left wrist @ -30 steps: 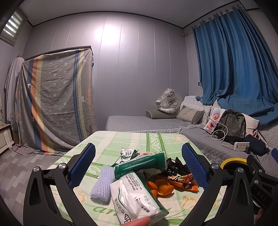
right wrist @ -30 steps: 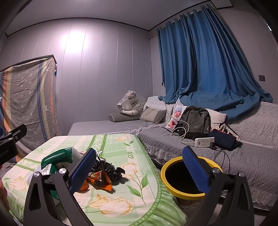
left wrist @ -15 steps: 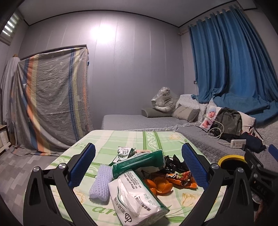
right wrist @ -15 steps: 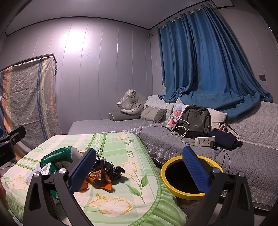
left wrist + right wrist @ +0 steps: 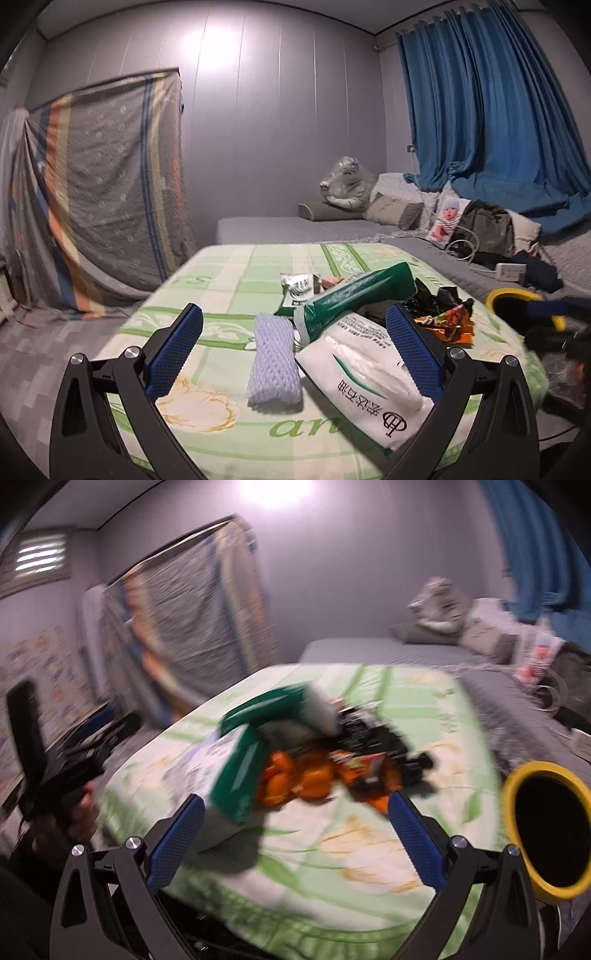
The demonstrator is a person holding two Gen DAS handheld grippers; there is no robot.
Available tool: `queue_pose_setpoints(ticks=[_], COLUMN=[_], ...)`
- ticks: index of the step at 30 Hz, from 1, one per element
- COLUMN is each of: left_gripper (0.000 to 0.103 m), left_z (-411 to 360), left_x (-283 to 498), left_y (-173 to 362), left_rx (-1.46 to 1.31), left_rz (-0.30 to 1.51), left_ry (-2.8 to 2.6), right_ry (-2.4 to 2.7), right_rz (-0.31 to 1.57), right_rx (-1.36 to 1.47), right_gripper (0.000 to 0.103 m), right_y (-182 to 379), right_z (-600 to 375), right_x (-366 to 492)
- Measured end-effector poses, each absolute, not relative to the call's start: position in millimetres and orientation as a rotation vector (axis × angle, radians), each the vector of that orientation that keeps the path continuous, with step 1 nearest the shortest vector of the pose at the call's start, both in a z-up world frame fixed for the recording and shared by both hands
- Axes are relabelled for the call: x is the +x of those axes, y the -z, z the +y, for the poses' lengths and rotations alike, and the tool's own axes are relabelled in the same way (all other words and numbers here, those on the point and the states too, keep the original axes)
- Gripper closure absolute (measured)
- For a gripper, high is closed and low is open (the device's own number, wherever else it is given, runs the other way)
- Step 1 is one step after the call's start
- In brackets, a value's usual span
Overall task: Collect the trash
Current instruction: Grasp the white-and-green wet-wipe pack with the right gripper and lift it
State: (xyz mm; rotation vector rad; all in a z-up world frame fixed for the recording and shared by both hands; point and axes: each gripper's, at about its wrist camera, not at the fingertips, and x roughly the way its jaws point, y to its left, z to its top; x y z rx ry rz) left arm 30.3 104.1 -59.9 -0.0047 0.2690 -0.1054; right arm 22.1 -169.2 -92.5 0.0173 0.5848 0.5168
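A pile of trash lies on a green flowered table (image 5: pixel 229 280): a white wet-wipe pack (image 5: pixel 365 380), a green wrapper (image 5: pixel 354 295), a pale foam net sleeve (image 5: pixel 273 362), black plastic (image 5: pixel 436 299), an orange snack bag (image 5: pixel 447 325) and orange peels (image 5: pixel 299 782). My left gripper (image 5: pixel 293 354) is open over the foam sleeve and the wipe pack. My right gripper (image 5: pixel 295 838) is open, near the table's front edge, facing the pile. A yellow-rimmed bin (image 5: pixel 546 830) stands to the right of the table.
A grey sofa bed (image 5: pixel 295 229) with cushions, a backpack (image 5: pixel 487 229) and a power strip (image 5: pixel 511 271) runs behind and to the right. Blue curtains (image 5: pixel 491 103) hang at the right. A striped sheet (image 5: pixel 103 177) covers furniture at the left.
My right gripper has swung left toward the trash pile, and its view is blurred. My left gripper has moved a little forward over the pile. Both stay open.
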Motion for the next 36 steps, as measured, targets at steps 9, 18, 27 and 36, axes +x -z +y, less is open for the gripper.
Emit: queue_pose_setpoints(ticks=[9, 18, 27, 36], left_gripper=[0.008, 0.008, 0.008, 0.008], left_z=[152, 177, 200, 187], left_x=[44, 45, 51, 54], left_y=[77, 86, 91, 85], left_rx=[-0.131, -0.109, -0.17, 0.006], left_rz=[0.355, 0.373, 0.397, 0.415], left_ry=[0.047, 0.03, 0.126, 0.109], right_ry=[-0.791, -0.818, -0.84, -0.979], right_rz=[0.945, 1.204, 1.3, 1.278], right_rx=[0.162, 0.363, 0.394, 0.375], right_gripper=[0.007, 0.007, 0.029, 0.054], right_y=[116, 144, 155, 150], right_z=[-126, -111, -96, -101], right_x=[80, 129, 146, 132])
